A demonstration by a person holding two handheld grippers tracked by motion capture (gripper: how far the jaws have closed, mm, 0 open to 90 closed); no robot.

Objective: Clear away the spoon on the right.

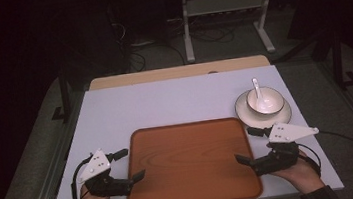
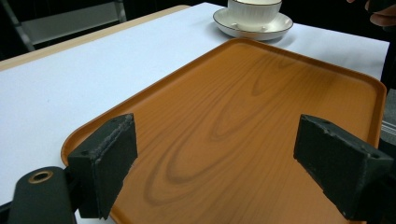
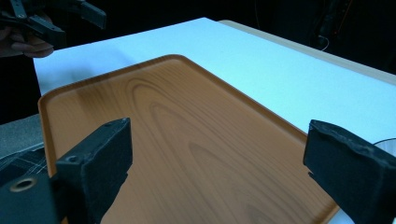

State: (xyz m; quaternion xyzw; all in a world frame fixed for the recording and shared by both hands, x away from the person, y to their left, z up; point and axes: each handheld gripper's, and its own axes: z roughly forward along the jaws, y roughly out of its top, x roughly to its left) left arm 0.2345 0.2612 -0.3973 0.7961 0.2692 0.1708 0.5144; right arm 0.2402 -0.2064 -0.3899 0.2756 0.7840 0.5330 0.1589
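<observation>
A wood-grain orange tray (image 1: 196,198) lies at the near middle of the white table (image 1: 165,106), with nothing on it. My left gripper (image 1: 127,165) sits at the tray's left edge, open, jaws pointing right over the rim. My right gripper (image 1: 251,145) sits at the tray's right edge, open, jaws pointing left. In the left gripper view the tray (image 2: 243,116) stretches ahead between the wide-apart pads (image 2: 105,158). In the right gripper view the tray (image 3: 187,140) lies below the spread fingers (image 3: 100,158). Neither gripper holds anything.
A white bowl (image 1: 265,100) with a white spoon (image 1: 257,89) in it stands on a saucer (image 1: 279,116) at the back right, just behind my right gripper. The bowl and saucer (image 2: 254,23) appear far ahead in the left gripper view. A table frame (image 1: 224,8) stands on the floor beyond.
</observation>
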